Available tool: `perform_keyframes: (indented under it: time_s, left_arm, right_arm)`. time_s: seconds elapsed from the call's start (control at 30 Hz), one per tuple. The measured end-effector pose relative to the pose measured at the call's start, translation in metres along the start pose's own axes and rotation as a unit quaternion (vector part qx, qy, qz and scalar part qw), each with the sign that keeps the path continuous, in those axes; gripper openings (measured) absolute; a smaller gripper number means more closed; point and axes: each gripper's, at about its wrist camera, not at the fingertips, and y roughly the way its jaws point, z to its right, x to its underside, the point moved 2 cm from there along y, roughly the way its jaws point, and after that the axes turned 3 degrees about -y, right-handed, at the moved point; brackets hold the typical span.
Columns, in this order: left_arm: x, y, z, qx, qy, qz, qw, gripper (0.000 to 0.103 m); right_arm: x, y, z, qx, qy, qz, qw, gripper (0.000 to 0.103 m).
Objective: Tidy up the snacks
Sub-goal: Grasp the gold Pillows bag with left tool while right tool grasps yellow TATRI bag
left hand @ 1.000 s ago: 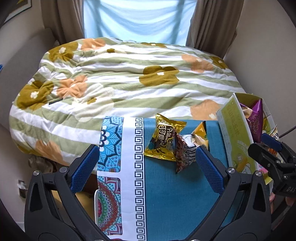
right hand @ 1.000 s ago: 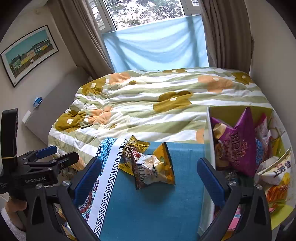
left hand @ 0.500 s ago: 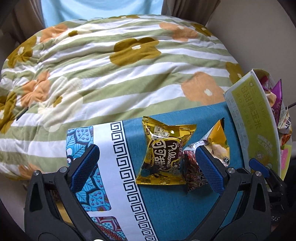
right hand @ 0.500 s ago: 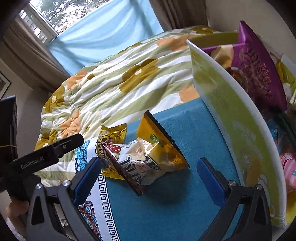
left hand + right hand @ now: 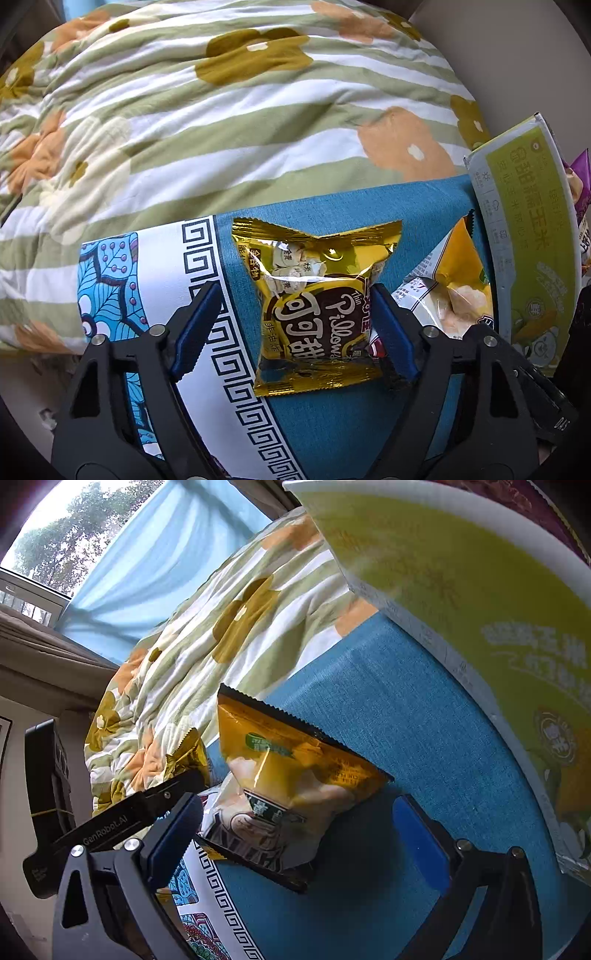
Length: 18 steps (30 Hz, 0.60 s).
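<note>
Left gripper: your left gripper [image 5: 295, 325] is spread wide and straddles the gold snack packet [image 5: 317, 310]; the far blue pad sits right at the packet's edge, the near pad stands clear, nothing gripped yet

Right gripper: your right gripper [image 5: 299, 834] is also wide apart, holding nothing, with the yellow snack packet [image 5: 291, 775] lying between and just ahead of its pads

Where the snacks lie: both packets rest on the blue cloth [image 5: 332, 424] of the tabletop, side by side; whether they overlap you cannot tell for certain, though in the right wrist view the yellow one seems to lie over a darker printed wrapper

Destination: the green cardboard box [image 5: 524, 236] stands just to the right of both grippers, at the cloth's edge, with a purple bag [image 5: 581, 173] and other packets showing over its wall

Progress: judged from the filled box, most of the sorting looks done; these two packets remain loose on the cloth

Still to do: close on each packet, lift it, carry it rightward over the box wall

Backdrop: a striped floral quilt [image 5: 221, 110] on the bed beyond the cloth
</note>
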Motion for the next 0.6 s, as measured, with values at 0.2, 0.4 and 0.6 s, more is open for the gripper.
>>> perform_keyframes:
  time_s: [0.2, 0.4, 0.6]
  left_arm:
    - [0.01, 0.003, -0.009, 0.003, -0.007, -0.008, 0.9999, 0.057]
    - [0.016, -0.002, -0.016, -0.004, -0.001, -0.003, 1.0, 0.052]
    - [0.023, -0.007, -0.023, -0.014, 0.001, 0.002, 0.9999, 0.051]
  right_arm:
    - [0.0, 0.014, -0.003, -0.005, 0.007, -0.016, 1.0, 0.102]
    - [-0.001, 0.023, -0.007, -0.008, -0.003, -0.022, 1.0, 0.094]
    - [0.0, 0.034, -0.014, -0.009, -0.012, -0.031, 0.999, 0.086]
